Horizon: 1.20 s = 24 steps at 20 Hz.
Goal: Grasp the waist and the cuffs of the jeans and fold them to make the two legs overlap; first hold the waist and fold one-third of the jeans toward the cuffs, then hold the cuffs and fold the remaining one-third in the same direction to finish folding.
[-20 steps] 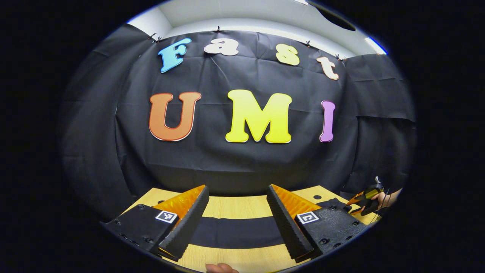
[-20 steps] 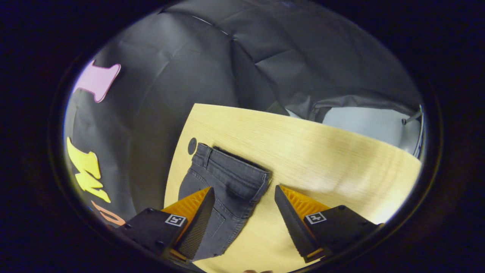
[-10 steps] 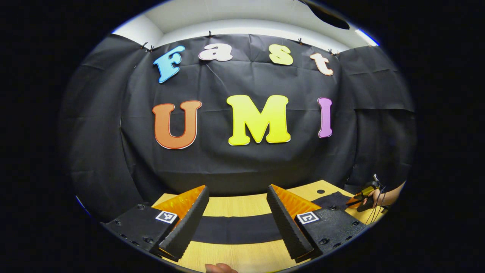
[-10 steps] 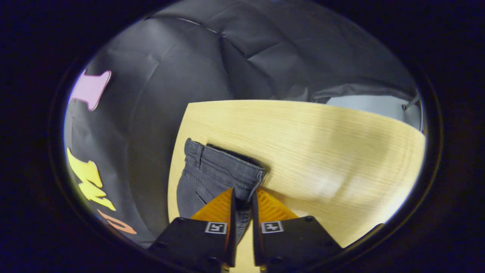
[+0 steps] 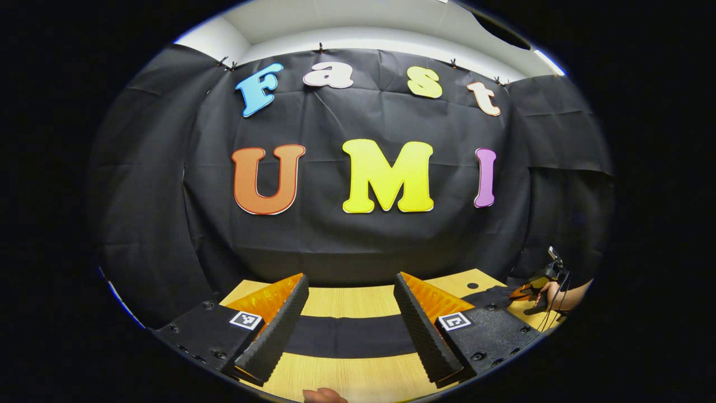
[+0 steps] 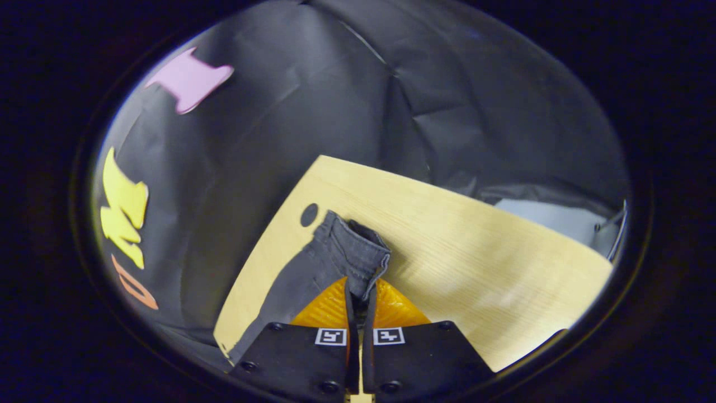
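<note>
Waist (image 6: 358,254) now lifted, bunched — right gripper (image 6: 358,302) clamped on it.

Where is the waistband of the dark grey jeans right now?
In the right gripper view, the waistband of the dark grey jeans sits pinched in the right gripper, bunched up beside the round dark hole near the light wooden table's far edge.

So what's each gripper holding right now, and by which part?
The right gripper is shut on the jeans at the waistband. The left gripper is open, holding nothing.
</note>
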Each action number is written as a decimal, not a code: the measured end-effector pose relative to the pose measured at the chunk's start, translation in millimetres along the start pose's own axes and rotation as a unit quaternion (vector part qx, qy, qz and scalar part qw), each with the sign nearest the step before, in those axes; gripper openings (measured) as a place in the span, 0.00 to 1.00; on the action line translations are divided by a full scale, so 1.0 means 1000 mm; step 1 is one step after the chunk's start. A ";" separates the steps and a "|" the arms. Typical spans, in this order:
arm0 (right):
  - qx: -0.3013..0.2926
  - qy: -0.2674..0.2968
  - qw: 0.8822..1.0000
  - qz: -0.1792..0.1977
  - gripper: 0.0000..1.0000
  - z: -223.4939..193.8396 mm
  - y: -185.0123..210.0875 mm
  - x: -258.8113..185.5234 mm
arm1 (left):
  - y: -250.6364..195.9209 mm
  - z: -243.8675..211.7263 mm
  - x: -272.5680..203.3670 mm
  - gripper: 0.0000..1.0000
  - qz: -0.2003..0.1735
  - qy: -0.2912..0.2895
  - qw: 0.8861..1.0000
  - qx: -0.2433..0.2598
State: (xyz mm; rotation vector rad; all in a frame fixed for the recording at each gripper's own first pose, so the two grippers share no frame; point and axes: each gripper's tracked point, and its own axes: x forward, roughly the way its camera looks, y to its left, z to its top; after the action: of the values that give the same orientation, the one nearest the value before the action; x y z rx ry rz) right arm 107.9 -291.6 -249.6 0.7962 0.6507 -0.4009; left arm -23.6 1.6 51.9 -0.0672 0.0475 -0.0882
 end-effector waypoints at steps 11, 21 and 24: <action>-0.234 -0.131 0.954 0.132 0.02 -0.015 0.219 -0.098 | 0.046 -0.020 -0.014 0.98 0.033 0.017 0.999 -0.018; -0.334 -0.115 0.902 0.248 0.01 -0.155 0.354 -0.129 | 0.084 -0.035 -0.016 0.98 0.056 0.025 0.997 -0.040; -0.364 -0.088 0.890 0.260 0.03 -0.211 0.370 -0.121 | 0.093 -0.041 -0.017 0.99 0.057 0.031 0.997 -0.045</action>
State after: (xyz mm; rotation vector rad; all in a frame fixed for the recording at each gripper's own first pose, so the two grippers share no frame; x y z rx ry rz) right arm 143.9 117.5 -84.1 0.1817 0.3468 0.2643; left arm -34.2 93.1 5.4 -0.1511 0.1172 0.0255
